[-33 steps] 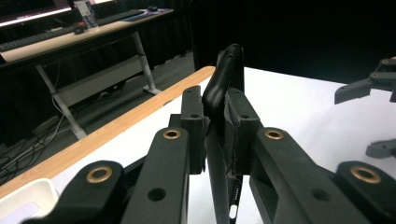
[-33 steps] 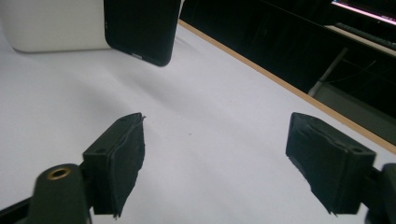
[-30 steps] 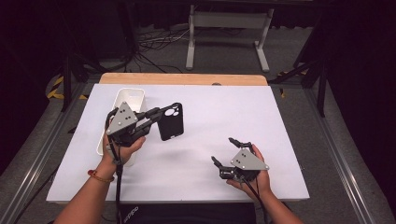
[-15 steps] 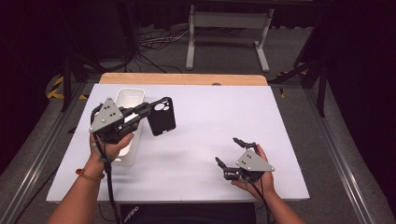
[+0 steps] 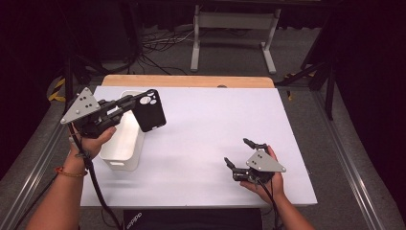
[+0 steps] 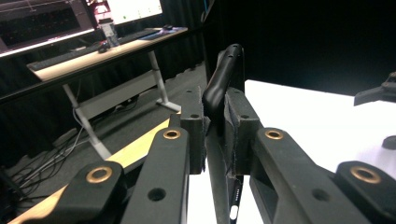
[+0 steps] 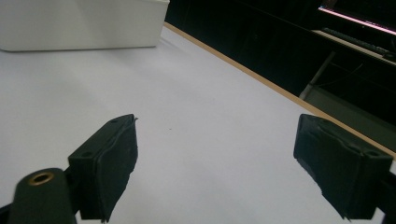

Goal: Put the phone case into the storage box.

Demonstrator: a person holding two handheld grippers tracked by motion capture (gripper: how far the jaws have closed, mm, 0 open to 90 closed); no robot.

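Fingers on the right gripper [image 5: 239, 154] are sitting spread wide with nothing between them, hovering low over the white desk [image 5: 210, 143] near its front edge. Further up, the left gripper [image 5: 129, 102] is pinching a black phone case [image 5: 149, 110] by one long edge, holding it in the air right beside the white bin [image 5: 125, 139]. Looking at it, I'm guessing the case is light, a bit flexy and slightly rubbery, so gripping the side rail should work fine, though it may twist.
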